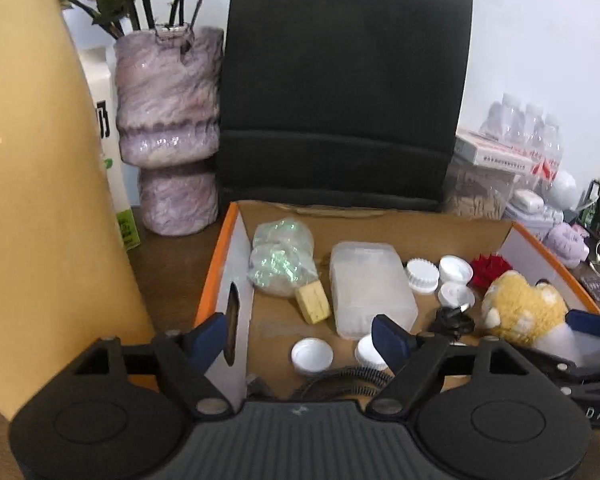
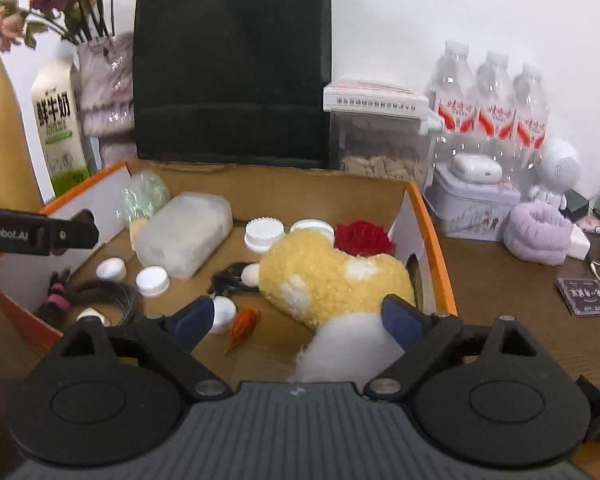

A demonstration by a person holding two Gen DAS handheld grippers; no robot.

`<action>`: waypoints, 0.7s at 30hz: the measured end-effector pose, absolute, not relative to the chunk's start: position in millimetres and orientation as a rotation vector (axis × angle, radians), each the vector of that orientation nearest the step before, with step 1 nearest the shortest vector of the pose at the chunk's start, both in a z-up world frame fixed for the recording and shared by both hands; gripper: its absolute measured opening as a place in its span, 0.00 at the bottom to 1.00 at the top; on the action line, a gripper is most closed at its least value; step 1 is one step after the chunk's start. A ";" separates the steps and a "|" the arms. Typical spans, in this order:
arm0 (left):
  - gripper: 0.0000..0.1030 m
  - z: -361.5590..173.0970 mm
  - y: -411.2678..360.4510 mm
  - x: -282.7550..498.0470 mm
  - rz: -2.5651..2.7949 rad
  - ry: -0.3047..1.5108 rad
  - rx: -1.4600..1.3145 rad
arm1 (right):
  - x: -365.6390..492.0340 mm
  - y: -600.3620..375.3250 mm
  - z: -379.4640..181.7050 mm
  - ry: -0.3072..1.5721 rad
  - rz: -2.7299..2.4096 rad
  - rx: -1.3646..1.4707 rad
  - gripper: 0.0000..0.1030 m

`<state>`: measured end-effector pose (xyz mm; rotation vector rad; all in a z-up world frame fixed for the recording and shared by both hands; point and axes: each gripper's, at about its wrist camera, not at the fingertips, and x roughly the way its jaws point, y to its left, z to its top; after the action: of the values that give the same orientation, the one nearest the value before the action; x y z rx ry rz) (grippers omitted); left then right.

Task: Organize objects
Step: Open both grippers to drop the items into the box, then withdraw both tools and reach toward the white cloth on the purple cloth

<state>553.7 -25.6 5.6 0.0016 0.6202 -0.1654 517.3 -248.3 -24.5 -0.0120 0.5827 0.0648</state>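
Both grippers hovering over the orange-rimmed box [image 2: 432,216], jaws wide and gripping nothing

Right gripper [image 2: 298,320] is straddling the yellow plush toy [image 2: 332,280] at the box's near right, pads not pressing yet; I'd close on the body, not the white fluff. Left gripper [image 1: 304,332] is sitting over the white caps [image 1: 312,356] by the frosted plastic case [image 1: 370,288], so keep it out of the way.

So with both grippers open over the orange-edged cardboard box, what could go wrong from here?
1. The right gripper straddles the yellow-and-white plush toy; closing may pinch only loose fluff and slip.
2. The left gripper has one finger outside the orange-edged cardboard box wall; closing could clamp or drag the box.
3. The small white plastic caps sit loose nearby and could scatter.
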 end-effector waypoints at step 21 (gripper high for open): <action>0.76 61.2 -29.5 401.4 -0.249 0.592 0.041 | 432.9 -283.7 27.9 0.532 0.097 0.089 0.91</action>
<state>401.4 -29.5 61.2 0.0408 0.5916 -0.2487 432.9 -283.7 27.9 0.0894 0.5320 0.0973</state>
